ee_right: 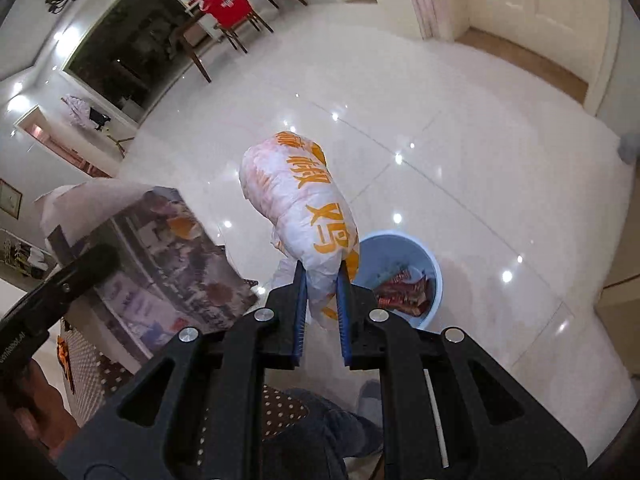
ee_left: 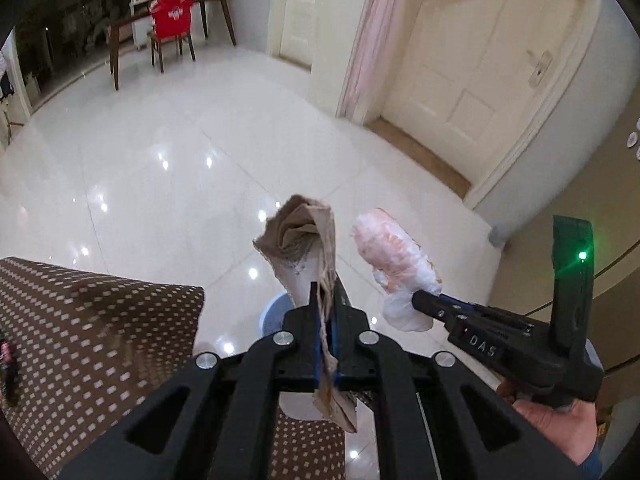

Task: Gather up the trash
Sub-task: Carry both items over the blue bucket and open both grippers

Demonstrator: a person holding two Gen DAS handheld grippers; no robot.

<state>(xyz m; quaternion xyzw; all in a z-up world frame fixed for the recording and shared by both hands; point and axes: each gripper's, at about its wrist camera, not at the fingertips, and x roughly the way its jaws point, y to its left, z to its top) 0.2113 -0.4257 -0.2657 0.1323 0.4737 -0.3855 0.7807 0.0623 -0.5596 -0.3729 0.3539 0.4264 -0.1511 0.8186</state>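
Two pieces of trash held, one per gripper, both off the floor.

Item 1, lower centre of the left wrist view: left gripper (ee_left: 326, 320), jaws pressed together on a crumpled brown paper (ee_left: 298, 236). The paper's flat tail runs down between the blue pads; its loose bunched end stands above the fingertips.

Item 2, centre of the right wrist view: right gripper (ee_right: 322, 292), jaws clamped on the lower end of a white bag with orange print (ee_right: 298, 200). The stuffed bulk of the bag stands up beyond the fingertips. In the left wrist view this gripper enters from the right edge, pointing toward the upper left, hand (ee_left: 560, 416) under the handle.

Item 3, just right of the right gripper's tips: blue bin (ee_right: 434, 276), on the floor, red wrappers (ee_right: 404, 292) already inside. In the left wrist view only a sliver of it shows behind the fingers.

Item 4, lower left of both views: brown dotted cloth surface (ee_left: 100, 320), with a printed box (ee_right: 168, 264) on it.

Item 5, far field: glossy white tile floor (ee_left: 180, 152), wooden table and chair with a red shirt (ee_left: 174, 14) at upper left, cream door (ee_left: 480, 72) at upper right.

Handling note: the step appears to be the drop. Carry each load until it hangs squarely over the bin mouth before parting the jaws; the bag is bulky and top-heavy, so tip the gripper downward first. Release one at a time, since the two grippers sit close.

Pose: both grippers are angled forward and down, side by side.
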